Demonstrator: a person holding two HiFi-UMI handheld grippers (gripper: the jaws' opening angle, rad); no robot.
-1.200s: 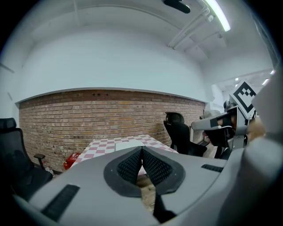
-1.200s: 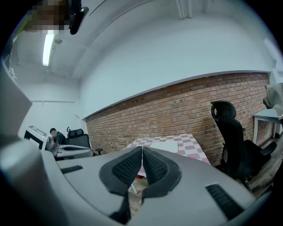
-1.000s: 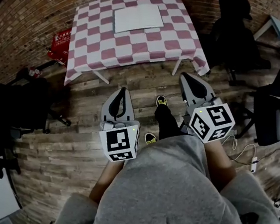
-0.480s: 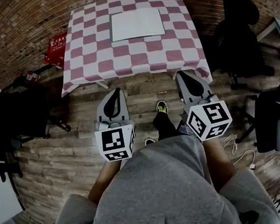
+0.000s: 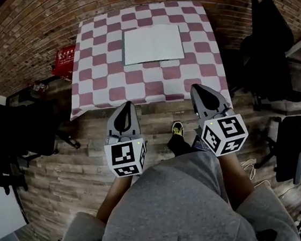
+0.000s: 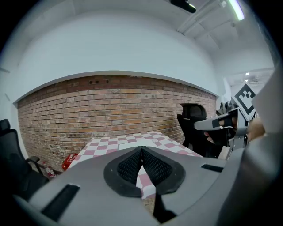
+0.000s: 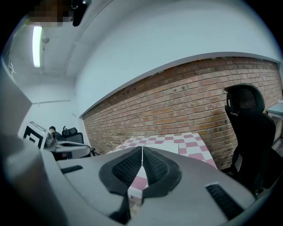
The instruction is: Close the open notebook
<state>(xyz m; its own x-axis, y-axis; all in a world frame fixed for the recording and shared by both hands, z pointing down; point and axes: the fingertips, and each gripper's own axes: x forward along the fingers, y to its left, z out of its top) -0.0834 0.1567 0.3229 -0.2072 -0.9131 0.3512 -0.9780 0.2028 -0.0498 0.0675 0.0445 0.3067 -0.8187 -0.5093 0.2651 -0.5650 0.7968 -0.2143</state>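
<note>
Notebook (image 5: 152,44) is lying open and flat, far-centre on the checkered desk (image 5: 98,79). Left hand-held gripper (image 5: 127,107) and right hand-held gripper (image 5: 199,91) are hovering clenched and empty off the desk's near edge, pointing toward it, probably lining up a reach.

A: Which colours are seen on the surface (image 5: 97,68)?

B: It is covered in a dull pink and white check. The notebook (image 5: 152,44), toward twelve o'clock of its middle, is shown with plain white pages.

A: And around it?

B: Red-brown brick is seen on the wall (image 5: 39,7) and brown planks on the floor (image 5: 66,151). A red object (image 5: 64,61) is seen at nine o'clock of the surface, black chairs (image 5: 266,55) at three o'clock.

A: The grippers?

B: The left gripper (image 5: 126,105) and the right gripper (image 5: 196,88) are finished in grey, the jaws lined with black textured pads (image 6: 130,165). Each cube (image 5: 126,156) is white with black square markers. A grey sweater (image 5: 183,213) and a yellow-and-black shoe (image 5: 177,128) are also seen.
</note>
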